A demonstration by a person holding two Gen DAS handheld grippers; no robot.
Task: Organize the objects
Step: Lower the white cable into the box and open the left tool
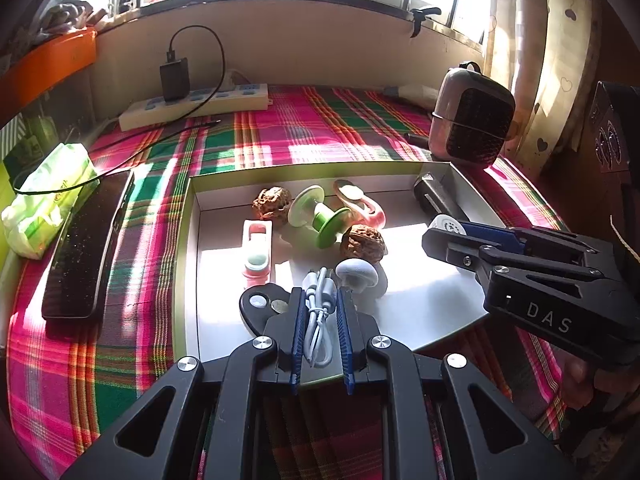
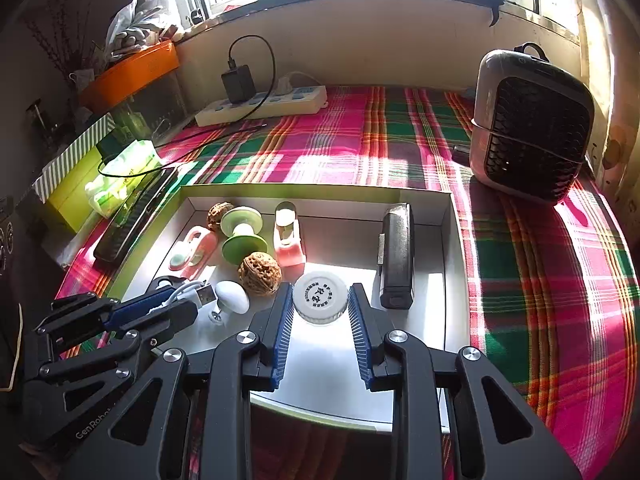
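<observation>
A shallow white box [image 1: 188, 240] with a green rim lies on the plaid cloth. My left gripper [image 1: 320, 294] is shut on a coiled white USB cable [image 1: 318, 320] over the box's near edge. Seen from the right wrist, this left gripper [image 2: 176, 300] has the cable's plug [image 2: 204, 294] poking out. My right gripper [image 2: 320, 288] is shut on a small white round-lidded jar [image 2: 320, 300] above the box floor. In the left wrist view the right gripper [image 1: 448, 232] shows at the right with the jar [image 1: 446, 224]. The box [image 2: 452, 240] holds two walnuts [image 2: 260, 272], a green spool [image 2: 242, 232], pink clips [image 2: 288, 240], a black case [image 2: 396, 256] and a white mushroom-shaped knob [image 2: 232, 296].
A fan heater [image 2: 528, 128] stands at the back right of the cloth. At the back lies a power strip [image 2: 260, 106] with a black charger plugged in. Left of the box are a long black device [image 1: 88, 248] and a green tissue pack [image 1: 48, 200]. An orange tray [image 2: 128, 72] sits far left.
</observation>
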